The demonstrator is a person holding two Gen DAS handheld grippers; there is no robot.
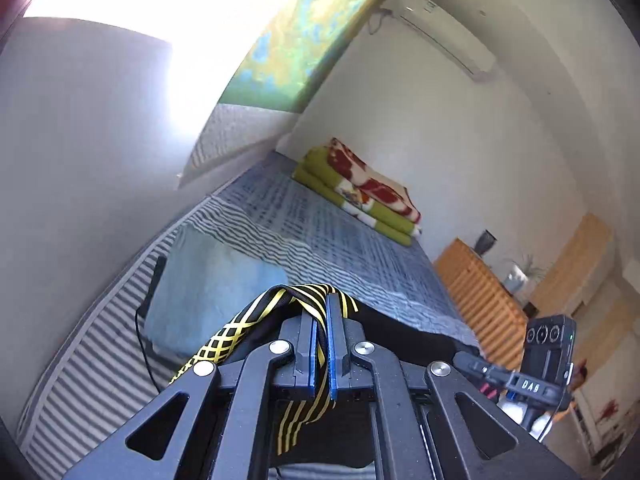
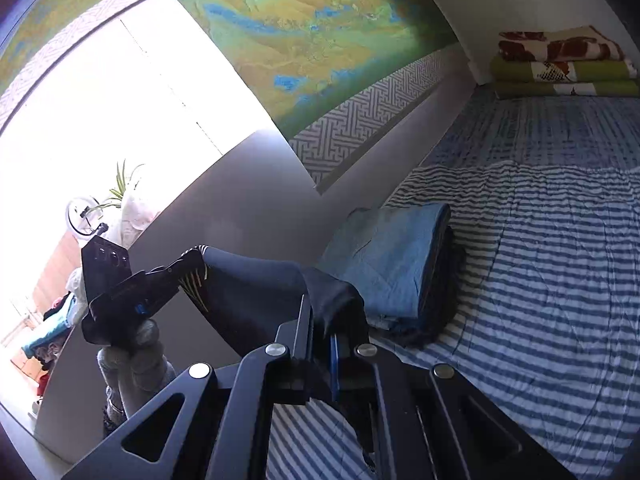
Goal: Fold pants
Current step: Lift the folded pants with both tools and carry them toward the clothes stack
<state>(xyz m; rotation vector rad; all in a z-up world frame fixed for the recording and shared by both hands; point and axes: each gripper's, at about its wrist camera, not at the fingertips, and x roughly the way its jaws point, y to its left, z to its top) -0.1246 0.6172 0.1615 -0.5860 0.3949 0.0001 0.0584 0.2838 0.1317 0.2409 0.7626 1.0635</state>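
Striped bed [image 2: 560, 280]; pants [image 2: 256, 280] in both jaws.

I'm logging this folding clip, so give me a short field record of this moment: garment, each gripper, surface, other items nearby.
garment: dark pants with yellow-striped trim, lifted, stretched between both grippers
left gripper: shut on the striped edge
right gripper: shut on dark fabric
surface: bed with striped sheet
nearby: folded blue cloth; folded green and red blanket at far end

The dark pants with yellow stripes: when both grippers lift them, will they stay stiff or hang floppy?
Probably floppy: the pants sag between the left gripper and right gripper. Likely light, since a thin pinch holds them. The hanging striped edge may swing.
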